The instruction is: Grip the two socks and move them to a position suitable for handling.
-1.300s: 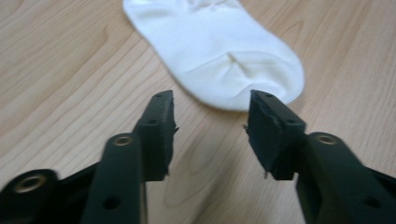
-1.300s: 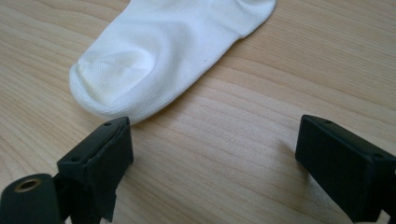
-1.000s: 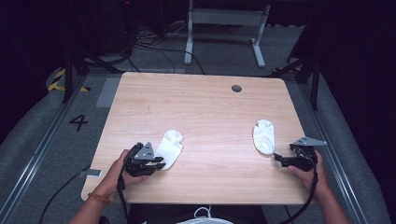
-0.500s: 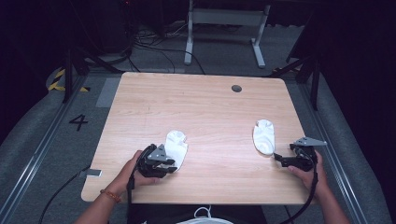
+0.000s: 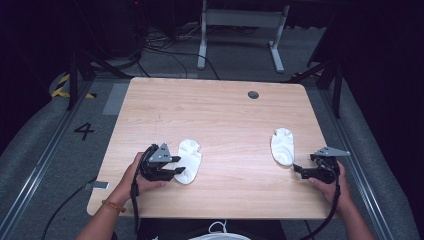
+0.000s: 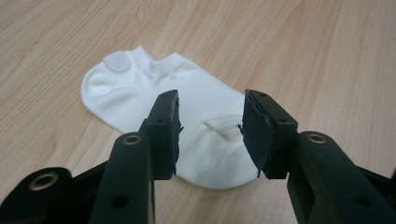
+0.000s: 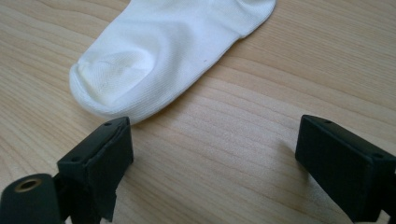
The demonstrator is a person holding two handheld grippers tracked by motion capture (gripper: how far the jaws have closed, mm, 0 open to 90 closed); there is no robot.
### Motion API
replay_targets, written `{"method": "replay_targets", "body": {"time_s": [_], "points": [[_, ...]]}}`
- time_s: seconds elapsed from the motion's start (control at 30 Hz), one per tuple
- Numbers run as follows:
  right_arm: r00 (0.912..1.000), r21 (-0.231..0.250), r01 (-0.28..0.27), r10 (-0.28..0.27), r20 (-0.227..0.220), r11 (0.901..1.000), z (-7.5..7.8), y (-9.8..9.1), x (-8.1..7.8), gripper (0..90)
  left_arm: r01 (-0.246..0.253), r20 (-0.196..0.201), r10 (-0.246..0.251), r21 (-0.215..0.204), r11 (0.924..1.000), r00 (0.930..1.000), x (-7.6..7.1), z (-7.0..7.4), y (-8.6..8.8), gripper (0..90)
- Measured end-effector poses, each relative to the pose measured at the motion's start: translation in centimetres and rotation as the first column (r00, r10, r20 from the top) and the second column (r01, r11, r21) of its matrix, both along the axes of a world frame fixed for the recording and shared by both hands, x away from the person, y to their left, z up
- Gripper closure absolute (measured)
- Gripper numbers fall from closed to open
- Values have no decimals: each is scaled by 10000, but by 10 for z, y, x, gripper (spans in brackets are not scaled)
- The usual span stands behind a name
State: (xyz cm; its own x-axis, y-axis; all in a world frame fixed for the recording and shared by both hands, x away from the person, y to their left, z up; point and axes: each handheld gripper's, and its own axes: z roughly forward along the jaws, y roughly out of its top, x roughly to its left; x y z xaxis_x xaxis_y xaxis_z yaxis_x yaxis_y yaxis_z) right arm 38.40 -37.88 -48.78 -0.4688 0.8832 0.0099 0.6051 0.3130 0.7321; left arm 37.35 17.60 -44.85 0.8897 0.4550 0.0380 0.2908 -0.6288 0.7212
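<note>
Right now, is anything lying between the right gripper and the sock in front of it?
No. Only bare table lies between the open right gripper and the white sock; the sock's toe end sits just beyond its jaw tip, untouched.

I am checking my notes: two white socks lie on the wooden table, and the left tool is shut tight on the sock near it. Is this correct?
Not quite. The left tool is open: in the left gripper view its jaws, which have just been opening, stand apart over the left sock without pinching it. Two white socks do lie on the wooden table.

White socks (image 5: pixel 190 161), pale wood-grain table (image 5: pixel 220 120)
</note>
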Motion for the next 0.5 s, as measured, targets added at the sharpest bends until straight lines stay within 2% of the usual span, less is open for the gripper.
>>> {"method": "replay_targets", "body": {"time_s": [0.03,0.13,0.17,0.27,0.3,0.33,0.4,0.5], "points": [[10000,-1,-2,2,1,10000,0,0,0,115,-100,-62,101,105,9999,9999,2,-3,0,574],[10000,-21,-28,28,8,10000,0,0,0,123,-273,-566,297,427,9987,9980,17,-21,-3,568],[10000,32,-44,43,20,10000,0,0,-1,139,-237,-707,263,371,9990,9972,19,-24,-5,569],[9999,1,-142,142,98,9999,1,-1,-3,193,-193,-661,207,221,9996,9976,20,-27,-10,572],[9997,-63,-213,214,107,9998,2,-1,-4,251,-204,-627,216,209,9996,9978,20,-27,-12,573],[9996,-206,-200,204,217,9996,4,-1,-5,301,-187,-640,194,107,9998,9978,20,-28,-13,573],[9980,-433,-334,357,525,9985,10,2,-9,314,-172,-622,177,80,9998,9979,20,-28,-16,574],[9914,-369,-731,766,1065,9966,24,11,-14,376,-170,-620,173,55,9998,9979,21,-29,-20,573]]}}
